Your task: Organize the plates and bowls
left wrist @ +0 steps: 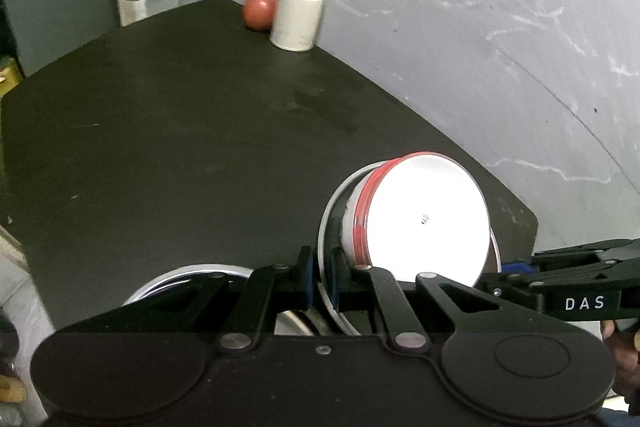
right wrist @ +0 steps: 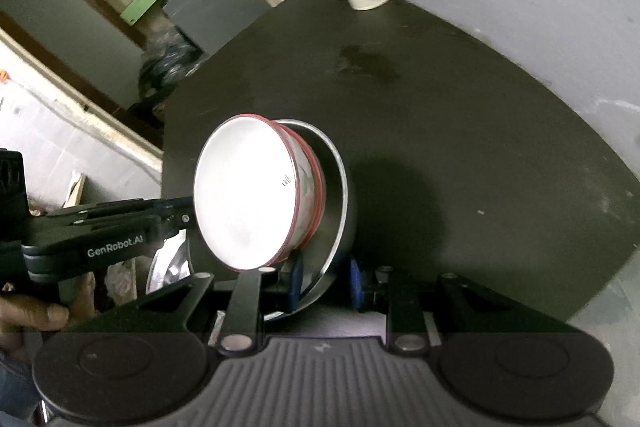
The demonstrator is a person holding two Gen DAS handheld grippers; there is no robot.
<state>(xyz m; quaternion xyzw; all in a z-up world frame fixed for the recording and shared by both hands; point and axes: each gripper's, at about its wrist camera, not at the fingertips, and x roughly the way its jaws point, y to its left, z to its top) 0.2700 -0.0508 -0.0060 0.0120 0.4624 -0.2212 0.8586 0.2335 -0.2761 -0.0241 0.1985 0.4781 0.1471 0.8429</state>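
While the steel dish (left wrist: 325, 219) stands up on edge above the dark table (left wrist: 180, 147), the left gripper (left wrist: 323, 279) is clenched on its thin rim: the two blue pads (left wrist: 307, 279) sit close together with the metal edge pinched between them. A white bowl (left wrist: 424, 219) with a red rim is nested inside the dish, also on edge, its flat white bottom facing the left camera just ahead of the fingertips and slightly to their right.

From the right wrist view, the right gripper (right wrist: 325, 281) has one finger on each side of the same dish's rim, on the opposite edge from the left fingers. Its pads stand noticeably wider apart than the left ones, and I cannot tell whether they press on the metal or only straddle it. The bowl's open white inside faces this camera, just ahead of and left of the fingertips.

Below and left of the left fingers, part of a second shiny plate (left wrist: 192, 273) shows, mostly hidden behind the gripper body. Far ahead of both pairs of fingers, at the table's back corner by the grey wall, a white jar (left wrist: 298, 15) stands open-topped with a red ball (left wrist: 260, 9) touching its left side. A hand (right wrist: 36, 311) holds the left gripper's handle.
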